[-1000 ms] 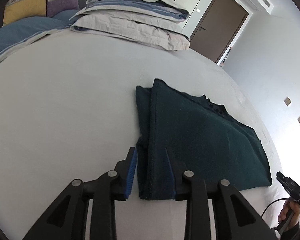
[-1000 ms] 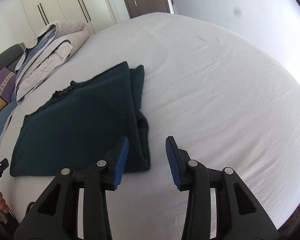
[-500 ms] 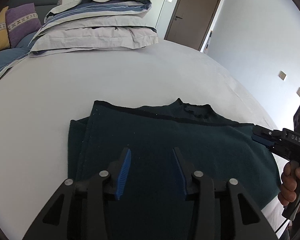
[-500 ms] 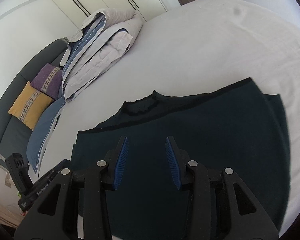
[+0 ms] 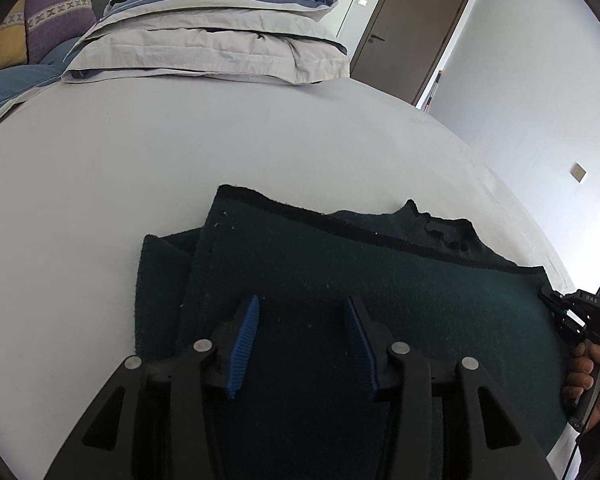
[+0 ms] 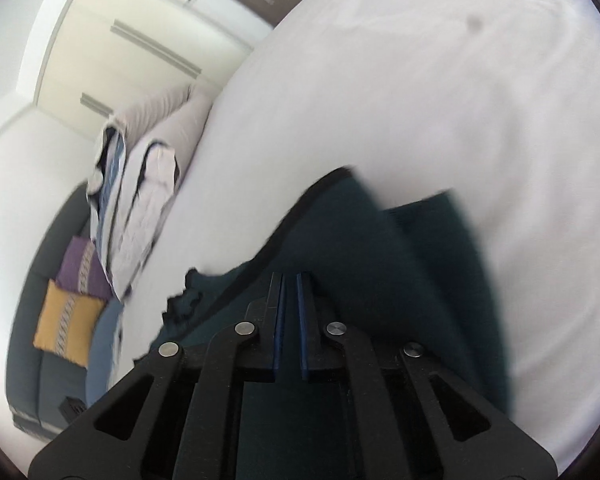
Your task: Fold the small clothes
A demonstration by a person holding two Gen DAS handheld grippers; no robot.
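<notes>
The bed [image 5: 148, 152] carries a plain white sheet and serves as the reference surface. At its far end lies a stack of folded grey and blue bedding [image 5: 216, 36], with a purple cushion [image 5: 56, 8] and a yellow cushion [image 6: 66, 324] on a dark sofa beyond that end. A brown door [image 5: 410, 36] stands past the far corner of the bed. The dark green garment [image 5: 380, 280] lies flat on the bed at the near side, folded over itself; a black-trimmed edge crosses its upper layer, and the collar shows at its far edge. A narrower folded layer protrudes from under the upper layer at one side. The left gripper [image 5: 302, 344] sits low over the garment's near portion with its blue pads apart; the jaws have just been opening, and no cloth is seen between the pads. The right gripper [image 6: 290, 320] is over the garment near the trimmed edge, its jaws just closed, pads drawn together with only a thin slit between them; no cloth is visible in that slit. The right-wrist view is motion-blurred. A hand [image 5: 586, 376] grips the right gripper's handle at the garment's side edge.
</notes>
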